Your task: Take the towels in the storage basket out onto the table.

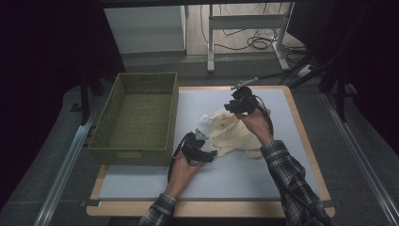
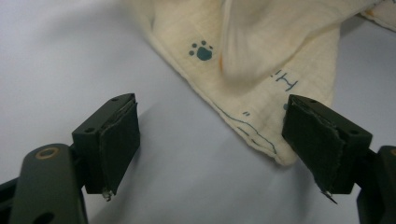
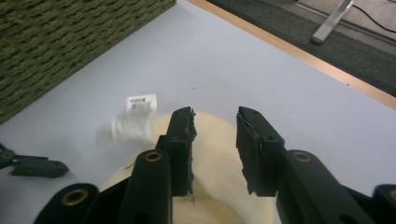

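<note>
a: where's the cream cloth (image 1: pixel 234 134) right now?

b: it lies crumpled on the pale worktop (image 1: pixel 244 174), between the two tools. the left tool (image 1: pixel 205 151) sits low at the cloth's near corner, and the right tool (image 1: pixel 231 107) hangs above the cloth's far side.

a: how are the left tool's jaws?

b: spread wide. in the left gripper view the cloth's (image 2: pixel 261 60) hemmed corner lies just inside one jaw, at its pad or barely clear of it — i can't tell which. the other pad stands well apart from the fabric, over bare worktop (image 2: pixel 70 51). so nothing is pinched there. a small teal paw print (image 2: pixel 202 50) sits on the fabric ahead of that tool.

a: and the right tool?

b: its jaws stand partly apart. in the right gripper view the gap between them (image 3: pixel 215 135) holds no fabric — the cloth (image 3: pixel 210 158) shows below and behind them, not pressed by either pad.

a: anything else near it?

b: a white tag (image 3: pixel 135 119), blurred, ahead of the right tool and to its left, at the cloth's edge. beyond that, further left, stands the woven green basket (image 3: pixel 70 42); from the high view the basket (image 1: pixel 136 117) sits just beside the left tool, on its outer side.
</note>
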